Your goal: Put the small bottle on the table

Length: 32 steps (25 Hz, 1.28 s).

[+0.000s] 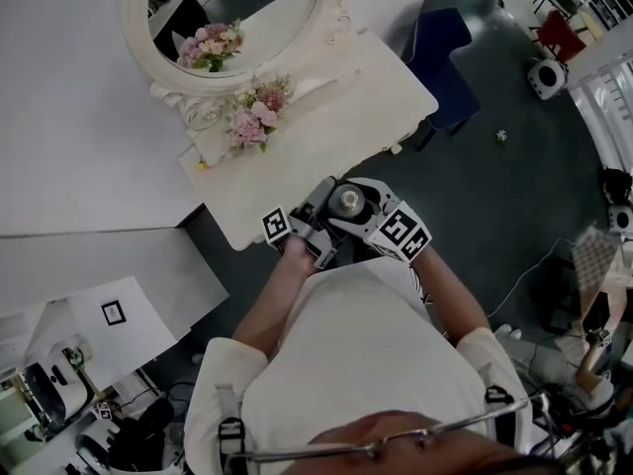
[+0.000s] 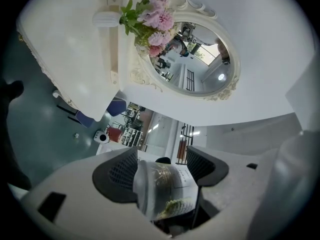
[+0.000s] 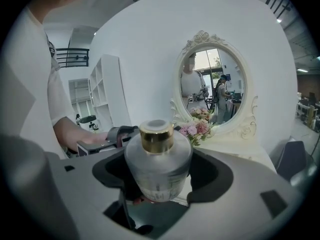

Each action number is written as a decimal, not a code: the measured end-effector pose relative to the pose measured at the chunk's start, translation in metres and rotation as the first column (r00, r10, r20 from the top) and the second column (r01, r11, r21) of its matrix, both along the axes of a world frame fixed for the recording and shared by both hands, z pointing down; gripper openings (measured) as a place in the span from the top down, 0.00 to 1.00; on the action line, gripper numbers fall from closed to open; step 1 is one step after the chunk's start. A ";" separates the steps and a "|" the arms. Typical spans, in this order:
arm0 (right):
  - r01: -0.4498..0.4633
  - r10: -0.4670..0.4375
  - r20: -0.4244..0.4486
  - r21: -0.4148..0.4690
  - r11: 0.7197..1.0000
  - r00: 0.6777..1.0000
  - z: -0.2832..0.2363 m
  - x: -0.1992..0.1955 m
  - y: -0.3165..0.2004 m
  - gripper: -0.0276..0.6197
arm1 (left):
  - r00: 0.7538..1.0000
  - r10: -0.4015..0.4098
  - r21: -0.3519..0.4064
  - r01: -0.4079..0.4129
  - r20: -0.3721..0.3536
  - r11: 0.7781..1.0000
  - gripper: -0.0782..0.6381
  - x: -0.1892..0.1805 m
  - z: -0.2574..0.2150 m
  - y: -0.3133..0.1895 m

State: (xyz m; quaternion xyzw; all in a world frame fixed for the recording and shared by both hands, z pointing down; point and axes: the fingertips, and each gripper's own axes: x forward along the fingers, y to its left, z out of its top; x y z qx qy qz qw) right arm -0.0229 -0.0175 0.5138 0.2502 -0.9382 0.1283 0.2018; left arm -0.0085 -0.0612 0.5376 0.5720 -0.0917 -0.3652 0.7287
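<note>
The small frosted bottle [image 1: 346, 202] with a gold cap is held in the air just off the front edge of the white dressing table [image 1: 326, 117]. In the right gripper view the small bottle [image 3: 157, 164] stands upright between the jaws of my right gripper [image 3: 157, 171], which is shut on it. Seen from the left gripper view, the bottle [image 2: 165, 186] shows its labelled side between the pads of my left gripper [image 2: 162, 166], which presses on it too. Both grippers, the left gripper [image 1: 315, 228] and the right gripper [image 1: 364, 216], meet close in front of the person's chest.
On the table stand an oval mirror [image 1: 227, 18] and a bunch of pink flowers [image 1: 255, 117]. A blue chair [image 1: 445, 57] sits at the table's right end. White shelves [image 3: 107, 94] stand along the wall. Dark floor [image 1: 495, 196] lies to the right.
</note>
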 end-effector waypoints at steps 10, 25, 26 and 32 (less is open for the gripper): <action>0.107 -0.107 0.003 -0.012 0.994 0.994 0.001 0.053 -0.069 0.43 | 0.994 -0.110 -0.015 0.110 0.014 0.994 0.46 0.048 0.000 -0.071; 0.280 -0.278 0.039 -0.084 0.956 0.960 0.032 0.095 -0.149 0.43 | 0.960 -0.259 -0.036 0.264 0.110 0.964 0.46 0.080 0.029 -0.150; 0.286 -0.284 0.041 -0.084 0.954 0.958 0.034 0.095 -0.153 0.43 | 0.958 -0.264 -0.036 0.270 0.112 0.962 0.46 0.080 0.031 -0.154; 0.311 -0.308 0.044 -0.105 0.945 0.951 0.045 0.086 -0.171 0.43 | 0.949 -0.288 -0.050 0.297 0.130 0.954 0.46 0.068 0.042 -0.168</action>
